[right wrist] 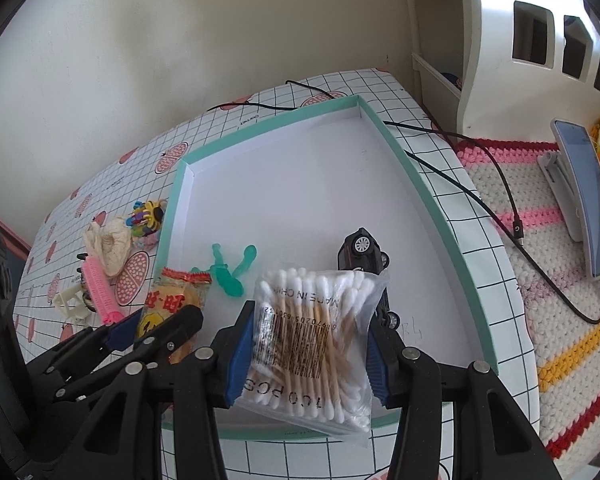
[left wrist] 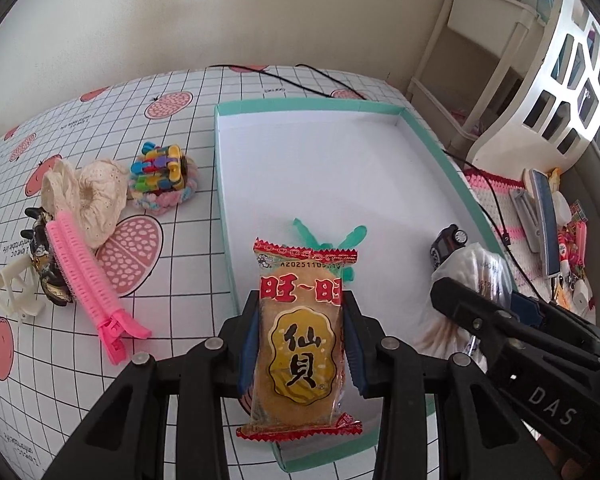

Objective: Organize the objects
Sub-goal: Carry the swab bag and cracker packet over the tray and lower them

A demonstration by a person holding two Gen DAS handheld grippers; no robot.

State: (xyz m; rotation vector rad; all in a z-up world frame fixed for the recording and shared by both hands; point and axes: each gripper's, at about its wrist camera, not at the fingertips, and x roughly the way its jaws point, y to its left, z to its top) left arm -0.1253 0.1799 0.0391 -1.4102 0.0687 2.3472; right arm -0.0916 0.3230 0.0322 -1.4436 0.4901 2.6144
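My left gripper [left wrist: 302, 308] is shut on a red and yellow rice cracker packet [left wrist: 300, 344], held upright over the near left part of a white box with a teal rim [left wrist: 300, 102]. My right gripper [right wrist: 312, 316] is shut on a clear bag of cotton swabs [right wrist: 312, 344] over the near part of the same box [right wrist: 268, 126]. Inside the box lie a green plastic piece [right wrist: 230, 272] and a black toy car [right wrist: 362, 252]. The car is partly hidden behind the swab bag. The two grippers are side by side and apart.
Left of the box on the checked tablecloth lie a pink hair clip [left wrist: 88, 276], a cream fabric piece [left wrist: 96, 196], a colourful toy [left wrist: 160, 176] and a white plastic part [left wrist: 12, 288]. Black cables [right wrist: 440, 160] run past the box's right side. A phone on a stand [right wrist: 588, 196] is at right.
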